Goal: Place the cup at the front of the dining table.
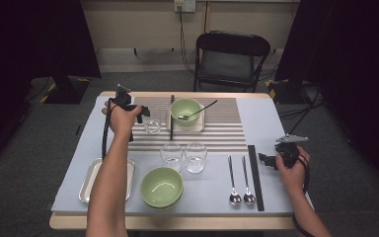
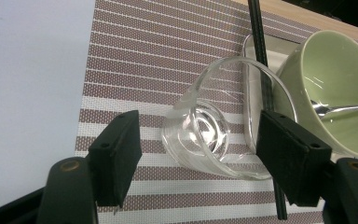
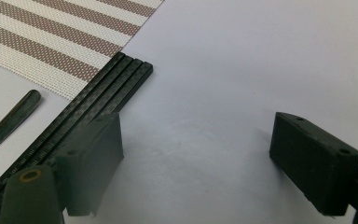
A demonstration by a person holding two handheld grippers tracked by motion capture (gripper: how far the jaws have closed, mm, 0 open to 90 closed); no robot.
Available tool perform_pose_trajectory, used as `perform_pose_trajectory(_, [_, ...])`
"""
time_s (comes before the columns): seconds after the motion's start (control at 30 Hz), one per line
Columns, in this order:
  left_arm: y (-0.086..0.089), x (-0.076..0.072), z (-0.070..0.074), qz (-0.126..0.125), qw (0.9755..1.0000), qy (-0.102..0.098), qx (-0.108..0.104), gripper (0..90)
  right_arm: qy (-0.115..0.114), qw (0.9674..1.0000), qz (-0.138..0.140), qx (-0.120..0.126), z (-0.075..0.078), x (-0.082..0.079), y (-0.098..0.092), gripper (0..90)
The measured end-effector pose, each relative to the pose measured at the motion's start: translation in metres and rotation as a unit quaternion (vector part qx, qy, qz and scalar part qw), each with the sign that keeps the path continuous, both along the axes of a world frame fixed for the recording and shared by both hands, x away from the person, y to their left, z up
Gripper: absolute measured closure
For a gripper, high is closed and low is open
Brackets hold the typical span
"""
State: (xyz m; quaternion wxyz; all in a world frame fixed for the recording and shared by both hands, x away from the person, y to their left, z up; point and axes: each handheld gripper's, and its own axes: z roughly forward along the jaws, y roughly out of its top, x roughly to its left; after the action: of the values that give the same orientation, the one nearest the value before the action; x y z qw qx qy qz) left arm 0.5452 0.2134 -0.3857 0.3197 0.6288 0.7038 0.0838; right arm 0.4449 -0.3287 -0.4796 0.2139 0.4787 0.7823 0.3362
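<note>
From the high view, the left gripper (image 1: 145, 112) is being held over the striped placemat (image 1: 227, 133), at a clear glass (image 1: 153, 124) standing on the mat's left part. Just right of that glass, a black chopstick (image 1: 171, 117) is lying along the mat, and beyond it a green bowl (image 1: 186, 110) with a spoon (image 1: 200, 110) in it is sitting on a small tray (image 1: 200, 125). Two more glasses (image 1: 183, 156) are standing nearer the person, with a second green bowl (image 1: 162, 186) and a metal tray (image 1: 90, 180) at the front. The right gripper (image 1: 265, 161) is being held low at the right, beside a black chopstick pair (image 1: 255, 175) and two spoons (image 1: 241, 182).

In the left gripper view, the jaws are being kept wide apart with the glass (image 2: 214, 130) between them; the right pad is seen right at its rim, the left pad clear of it, so nothing is being gripped. The chopstick (image 2: 261, 42) and the bowl (image 2: 335, 88) are crowding the right side.

In the right gripper view, the jaws are standing wide open over bare tablecloth (image 3: 242, 60), nothing held, the chopstick pair (image 3: 107, 98) just beside the left jaw.
</note>
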Motion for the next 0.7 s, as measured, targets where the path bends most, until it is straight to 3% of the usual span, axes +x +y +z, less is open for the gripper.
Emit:
perform_pose_trajectory(0.57, [-0.002, -0.011, 0.009, -0.017, 0.9998, -0.001, 0.007, 30.4, -0.001, 1.0000, 0.001, -0.001, 0.000, 0.000, 0.000, 16.1])
perform_pose_trajectory(0.7, [-0.001, -0.013, 0.011, -0.030, 0.9995, -0.003, 0.012, 30.3, -0.001, 1.0000, 0.001, -0.001, 0.000, 0.000, 0.000, 16.1])
